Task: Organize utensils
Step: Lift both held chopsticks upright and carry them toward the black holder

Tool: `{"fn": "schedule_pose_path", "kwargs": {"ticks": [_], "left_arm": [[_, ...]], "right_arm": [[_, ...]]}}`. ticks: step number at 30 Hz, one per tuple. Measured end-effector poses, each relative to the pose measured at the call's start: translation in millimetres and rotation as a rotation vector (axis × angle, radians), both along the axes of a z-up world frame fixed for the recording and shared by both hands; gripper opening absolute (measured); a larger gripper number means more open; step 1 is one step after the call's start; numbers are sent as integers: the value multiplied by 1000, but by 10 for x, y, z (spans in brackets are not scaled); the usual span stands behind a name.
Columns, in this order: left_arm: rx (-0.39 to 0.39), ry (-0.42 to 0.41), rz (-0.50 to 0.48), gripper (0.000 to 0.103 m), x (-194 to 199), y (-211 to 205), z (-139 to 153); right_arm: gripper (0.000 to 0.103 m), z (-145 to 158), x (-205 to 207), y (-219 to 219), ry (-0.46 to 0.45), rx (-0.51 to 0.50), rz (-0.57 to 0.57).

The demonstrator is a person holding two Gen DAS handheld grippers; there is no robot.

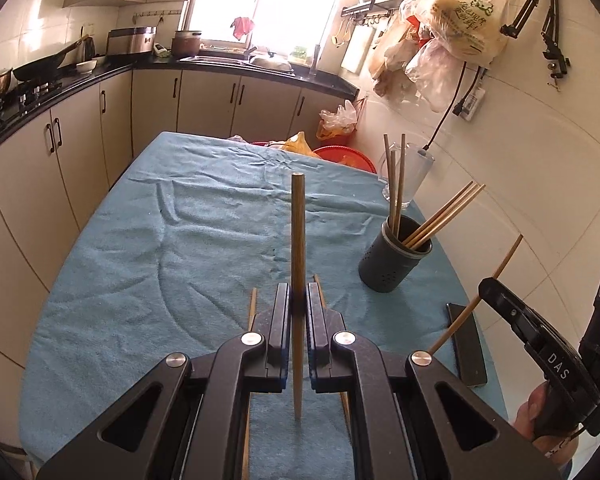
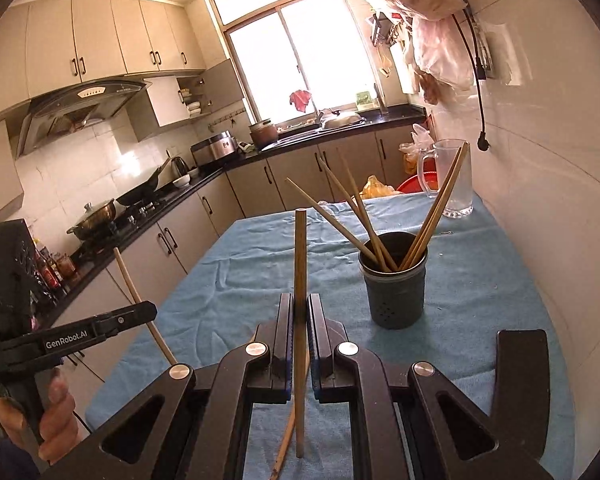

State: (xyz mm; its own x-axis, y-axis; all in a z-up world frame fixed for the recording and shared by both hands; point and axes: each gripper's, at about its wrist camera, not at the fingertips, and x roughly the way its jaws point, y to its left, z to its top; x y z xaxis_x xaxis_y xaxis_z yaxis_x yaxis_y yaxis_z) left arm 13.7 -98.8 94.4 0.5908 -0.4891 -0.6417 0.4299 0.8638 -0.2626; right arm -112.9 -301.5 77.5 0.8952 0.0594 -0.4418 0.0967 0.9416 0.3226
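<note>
Each gripper pinches one chopstick, jaws pressed onto the wood. The left gripper (image 1: pixel 299 300) holds its chopstick (image 1: pixel 298 236) upright, thin tip pointing down toward the blue towel (image 1: pixel 140 248); the right gripper (image 2: pixel 299 312) holds its own chopstick (image 2: pixel 300 256) the same way. The dark holder (image 2: pixel 394 292) stands on the towel ahead and to the right of both, already carrying several chopsticks that lean outward — three to one side, a bundle to the other. A few loose chopsticks (image 1: pixel 252 308) lie on the towel under the left gripper, so the job looks partly done.

To do this step well, I would bring one stick at a time over the holder's open middle, thin end first, and lower it between the leaning ones before loosening the grip — letting go high risks a bounce off the rim or a knock to the glass pitcher (image 2: pixel 450 176) behind
</note>
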Motion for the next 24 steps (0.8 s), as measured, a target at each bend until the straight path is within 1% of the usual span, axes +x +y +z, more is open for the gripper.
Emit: {"fn": "schedule_pose_path", "kwargs": {"ticks": [9,24], "left_arm": [[9,-31,4,6,-80,-28,63],[9,-39,-18,6,-150,-88,129]], "right_arm": [[7,10,-83,-70,-20,24,-9],[7,16,-174,-185,-31,48,-28]]}}
